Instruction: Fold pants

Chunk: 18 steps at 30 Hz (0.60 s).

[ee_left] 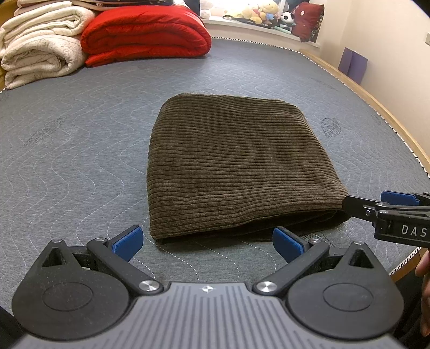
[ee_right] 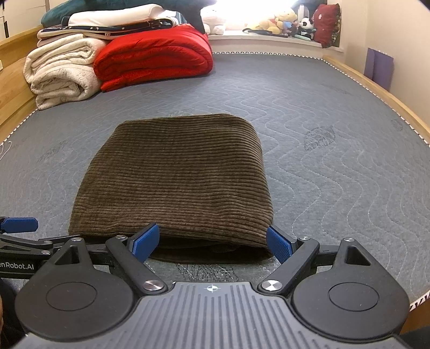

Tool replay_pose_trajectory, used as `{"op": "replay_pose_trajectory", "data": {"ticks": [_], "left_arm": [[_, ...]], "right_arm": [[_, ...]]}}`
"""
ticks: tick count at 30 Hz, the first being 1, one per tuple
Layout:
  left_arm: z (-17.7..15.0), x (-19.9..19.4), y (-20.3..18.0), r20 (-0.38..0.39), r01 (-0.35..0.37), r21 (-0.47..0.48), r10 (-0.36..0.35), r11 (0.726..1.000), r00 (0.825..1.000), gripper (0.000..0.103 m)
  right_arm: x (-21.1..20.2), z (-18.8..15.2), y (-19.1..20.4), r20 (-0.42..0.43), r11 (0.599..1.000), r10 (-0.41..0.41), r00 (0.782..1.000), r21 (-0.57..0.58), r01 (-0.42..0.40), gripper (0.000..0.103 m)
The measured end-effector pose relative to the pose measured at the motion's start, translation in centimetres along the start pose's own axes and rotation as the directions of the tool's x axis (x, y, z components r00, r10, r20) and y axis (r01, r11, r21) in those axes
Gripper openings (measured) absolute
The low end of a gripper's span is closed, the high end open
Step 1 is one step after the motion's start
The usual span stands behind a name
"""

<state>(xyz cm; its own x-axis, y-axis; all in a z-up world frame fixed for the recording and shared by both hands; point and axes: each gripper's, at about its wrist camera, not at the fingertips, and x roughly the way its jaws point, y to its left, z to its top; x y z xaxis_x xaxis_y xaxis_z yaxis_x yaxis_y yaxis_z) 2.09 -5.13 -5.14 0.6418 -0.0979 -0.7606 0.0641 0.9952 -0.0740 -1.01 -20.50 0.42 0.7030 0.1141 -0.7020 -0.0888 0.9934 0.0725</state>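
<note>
The brown corduroy pants lie folded into a compact rectangle on the grey quilted mattress; they also show in the right wrist view. My left gripper is open and empty, just short of the bundle's near edge. My right gripper is open, its blue pads level with the near edge of the pants, nothing between them. The right gripper also shows from the side at the right edge of the left wrist view, beside the bundle's near right corner.
Folded cream blankets and a red quilt are stacked at the far left of the mattress. Plush toys sit on a sill beyond. A wooden bed frame runs along the right edge.
</note>
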Motion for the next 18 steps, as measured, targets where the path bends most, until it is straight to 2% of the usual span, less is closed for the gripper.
{"op": "replay_pose_trajectory", "data": {"ticks": [18], "left_arm": [[-0.10,0.21,0.13,-0.003,0.004,0.011,-0.004,1.000,1.000,0.103]], "right_arm": [[-0.08,0.04,-0.12,0.001,1.000,0.004,1.000,-0.007,-0.004,0.088]]}}
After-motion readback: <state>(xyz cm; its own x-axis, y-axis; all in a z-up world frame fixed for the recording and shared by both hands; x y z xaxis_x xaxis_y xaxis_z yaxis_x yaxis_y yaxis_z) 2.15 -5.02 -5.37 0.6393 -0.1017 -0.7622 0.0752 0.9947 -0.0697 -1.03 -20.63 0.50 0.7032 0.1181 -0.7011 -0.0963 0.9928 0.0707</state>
